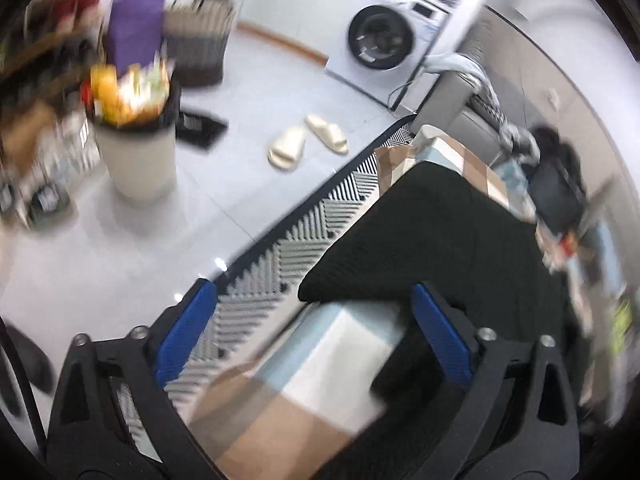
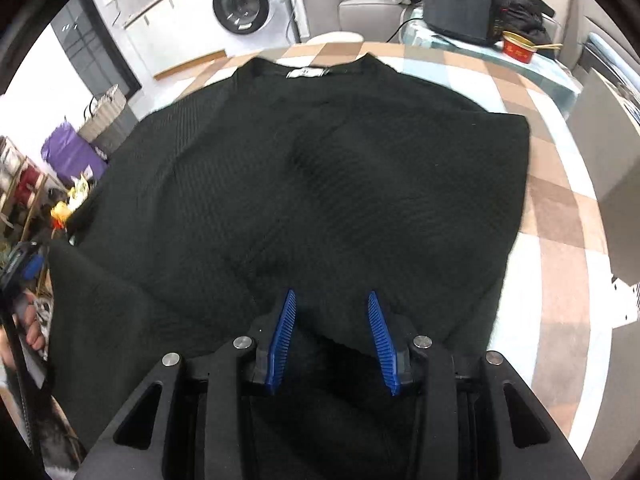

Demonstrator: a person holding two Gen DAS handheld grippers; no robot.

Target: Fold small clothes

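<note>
A black knit sweater (image 2: 320,168) lies spread flat on the checked tablecloth (image 2: 560,208), its collar with a white label (image 2: 307,72) at the far side. My right gripper (image 2: 331,294) hovers over the near hem with its jaws partly apart. Black fabric lies under and between the blue pads (image 2: 286,336), which do not press on it. In the blurred left wrist view, my left gripper (image 1: 314,312) stands wide open over the table's left edge. A corner of the sweater (image 1: 432,232) reaches between its fingers, apart from the pads. A hand (image 2: 30,322) holds that gripper at the far left.
A black box (image 2: 460,8) and a red bowl (image 2: 520,48) stand at the table's far right. On the floor to the left are a full bin (image 1: 136,152), slippers (image 1: 308,142), a zigzag mat (image 1: 288,248) and a washing machine (image 1: 380,40).
</note>
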